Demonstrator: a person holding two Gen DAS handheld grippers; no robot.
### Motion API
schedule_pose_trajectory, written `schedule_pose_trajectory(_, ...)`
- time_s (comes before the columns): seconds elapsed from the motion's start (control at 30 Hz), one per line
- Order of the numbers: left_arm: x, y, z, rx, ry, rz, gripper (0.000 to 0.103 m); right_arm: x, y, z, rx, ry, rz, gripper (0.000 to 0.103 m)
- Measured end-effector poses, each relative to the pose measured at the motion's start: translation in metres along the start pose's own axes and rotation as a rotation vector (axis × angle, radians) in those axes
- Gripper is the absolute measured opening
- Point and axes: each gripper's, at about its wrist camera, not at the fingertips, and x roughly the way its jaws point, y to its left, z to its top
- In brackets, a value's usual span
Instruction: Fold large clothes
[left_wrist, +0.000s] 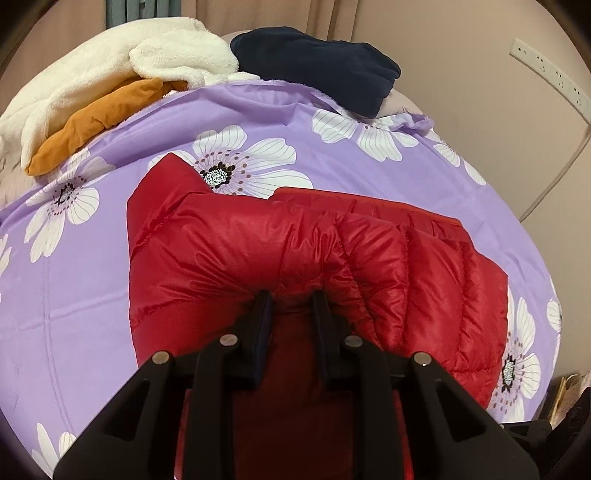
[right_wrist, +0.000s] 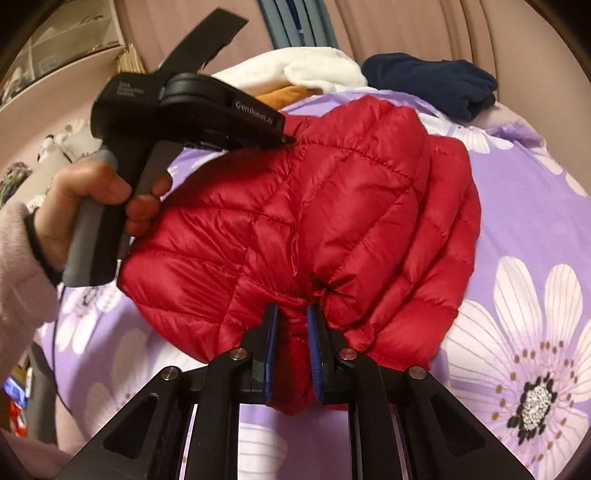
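A red quilted puffer jacket (left_wrist: 332, 251) lies partly folded on a purple bedsheet with white flowers (left_wrist: 92, 295). My left gripper (left_wrist: 291, 299) is shut on a bunched fold of the jacket's near edge. In the right wrist view the jacket (right_wrist: 314, 206) is lifted and puffed up, and my right gripper (right_wrist: 292, 312) is shut on its gathered lower edge. The left gripper's black body (right_wrist: 192, 110), held by a hand, reaches the jacket's upper left edge; its fingertips are hidden by the fabric.
A white fleece garment (left_wrist: 110, 70), an orange garment (left_wrist: 92, 125) and a folded navy garment (left_wrist: 317, 70) lie at the bed's far end. Beige curtains hang behind. A wall with a power strip (left_wrist: 550, 70) is on the right. Shelves (right_wrist: 59, 48) stand at left.
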Motion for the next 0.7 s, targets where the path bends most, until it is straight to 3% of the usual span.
schedule_pose_trajectory(0.1,-0.002,0.002,-0.001,-0.013,-0.004,-0.003,0.020,0.006,-0.001,-0.004,0.016,-0.001,0.005,0.012)
schedule_pose_trajectory(0.2,-0.024,0.014,-0.005,-0.108,-0.026,-0.047,0.023,0.006,-0.001,-0.001,0.018,-0.002,-0.005,0.012)
schedule_pose_trajectory(0.4,-0.084,0.035,-0.055,-0.219,-0.105,-0.148,0.024,0.005,-0.001,-0.001,0.025,-0.002,-0.010,0.012)
schedule_pose_trajectory(0.53,-0.097,0.037,-0.091,-0.218,-0.089,-0.160,0.024,0.005,-0.002,-0.002,0.039,-0.004,-0.011,0.012)
schedule_pose_trajectory(0.7,-0.089,0.028,-0.107,-0.166,-0.070,-0.111,0.024,0.004,-0.004,0.001,0.056,0.006,-0.017,0.012)
